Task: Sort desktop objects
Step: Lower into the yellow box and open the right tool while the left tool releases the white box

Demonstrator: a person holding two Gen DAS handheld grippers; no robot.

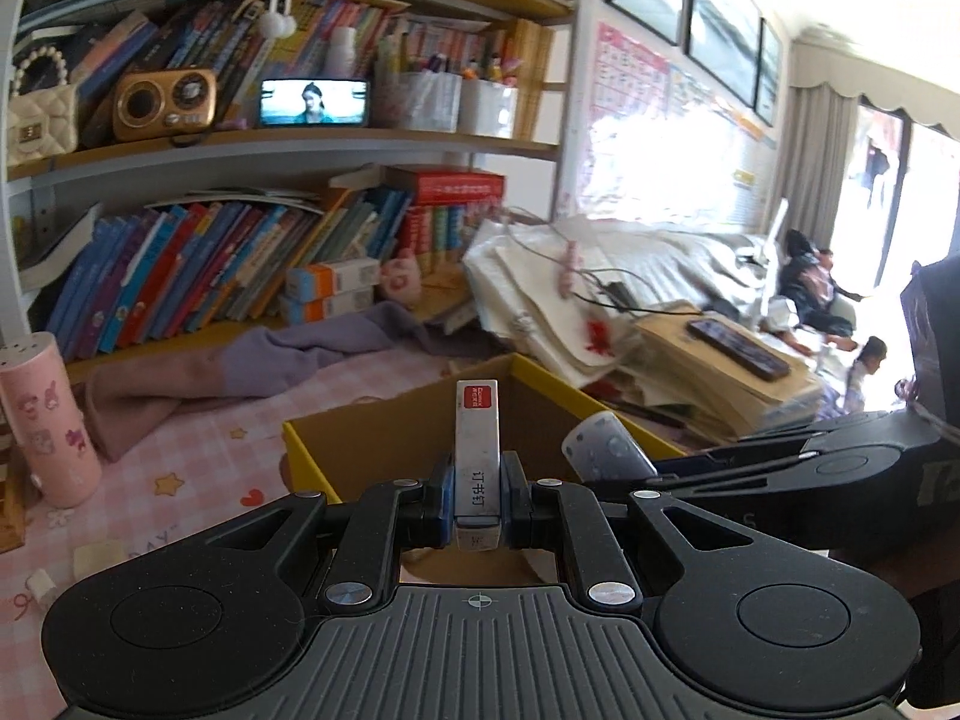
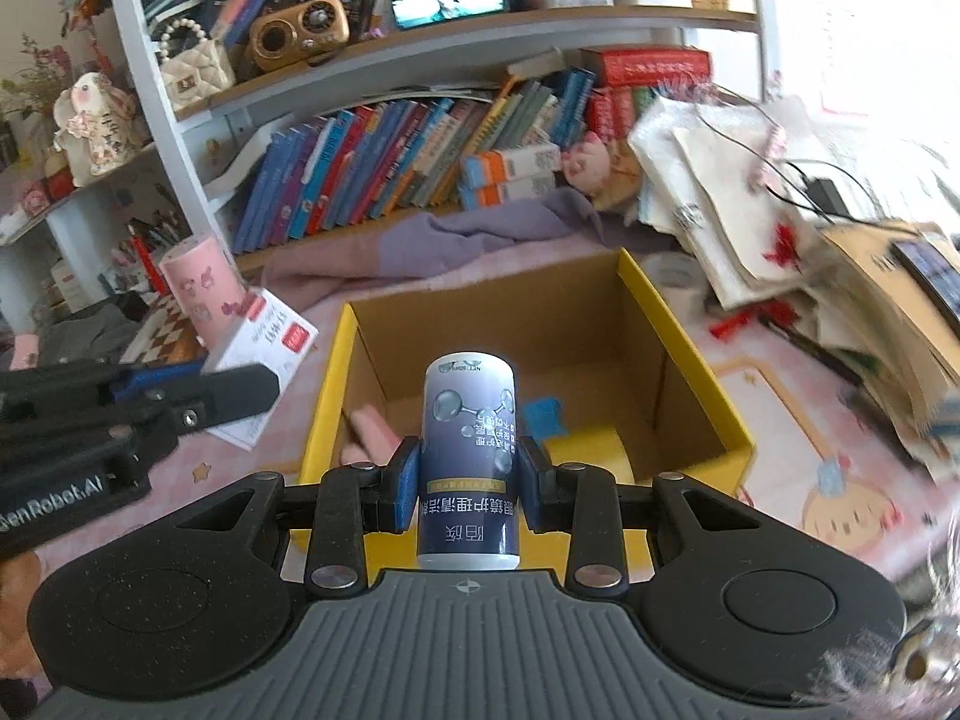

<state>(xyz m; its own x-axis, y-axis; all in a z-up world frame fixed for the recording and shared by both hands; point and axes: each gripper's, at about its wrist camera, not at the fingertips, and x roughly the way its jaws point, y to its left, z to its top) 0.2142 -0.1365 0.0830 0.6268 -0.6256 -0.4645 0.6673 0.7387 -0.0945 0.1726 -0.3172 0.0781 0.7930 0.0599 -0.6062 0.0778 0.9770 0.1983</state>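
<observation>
My left gripper [image 1: 477, 495] is shut on a white staple box [image 1: 477, 450] with a red label, held above the near rim of the yellow cardboard box [image 1: 300, 438]. My right gripper [image 2: 470, 480] is shut on a dark blue and white cleaner bottle [image 2: 470, 450], held over the near edge of the same yellow box [image 2: 684, 324]. Inside the box lie a pink eraser [image 2: 375, 429], a blue item [image 2: 543, 414] and a yellow block [image 2: 585, 453]. The left gripper with the staple box [image 2: 264, 348] shows at the left of the right wrist view; the bottle [image 1: 603, 447] shows in the left wrist view.
A pink cartoon canister [image 1: 45, 420] stands left of the box. A purple cloth [image 2: 456, 234] lies behind it, before a bookshelf [image 1: 288, 144]. A pile of bags and papers [image 1: 600, 300] with a phone [image 1: 738, 348] is on the right. The desk mat [image 2: 810, 420] is pink.
</observation>
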